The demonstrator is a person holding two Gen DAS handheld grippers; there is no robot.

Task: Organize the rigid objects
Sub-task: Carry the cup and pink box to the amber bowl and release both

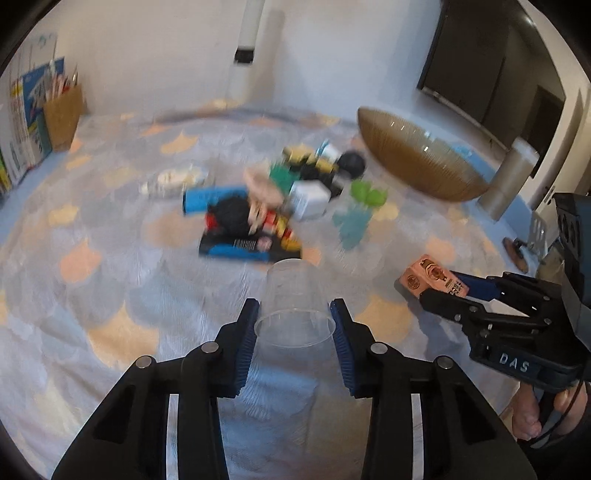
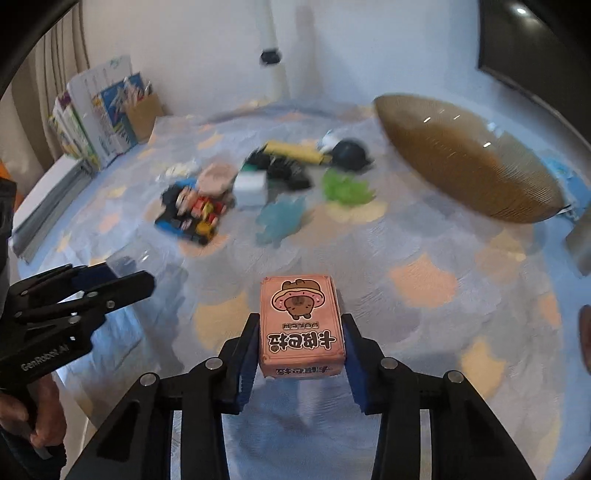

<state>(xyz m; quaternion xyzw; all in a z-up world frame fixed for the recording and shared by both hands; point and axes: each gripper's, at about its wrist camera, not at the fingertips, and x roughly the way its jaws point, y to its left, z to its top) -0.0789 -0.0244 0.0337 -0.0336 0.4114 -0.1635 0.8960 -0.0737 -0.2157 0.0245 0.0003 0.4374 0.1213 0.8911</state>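
My left gripper (image 1: 294, 325) is shut on a clear plastic cup (image 1: 293, 302), held above the table. My right gripper (image 2: 301, 339) is shut on a pink card box (image 2: 301, 325) with a cartoon animal on it; the box also shows in the left wrist view (image 1: 432, 280), to the right of the cup. A blurred pile of small objects (image 1: 266, 206) lies in the middle of the table, seen from the right wrist too (image 2: 258, 184). A brown ribbed glass bowl (image 1: 421, 158) stands at the back right, and shows in the right wrist view (image 2: 469, 158).
The table has a blue cloth with orange patches (image 1: 110, 280). Books and a brown paper bag (image 1: 62, 118) stand at the back left by the wall. A white post (image 1: 247, 33) rises at the back. A dark screen (image 1: 480, 66) hangs at the right.
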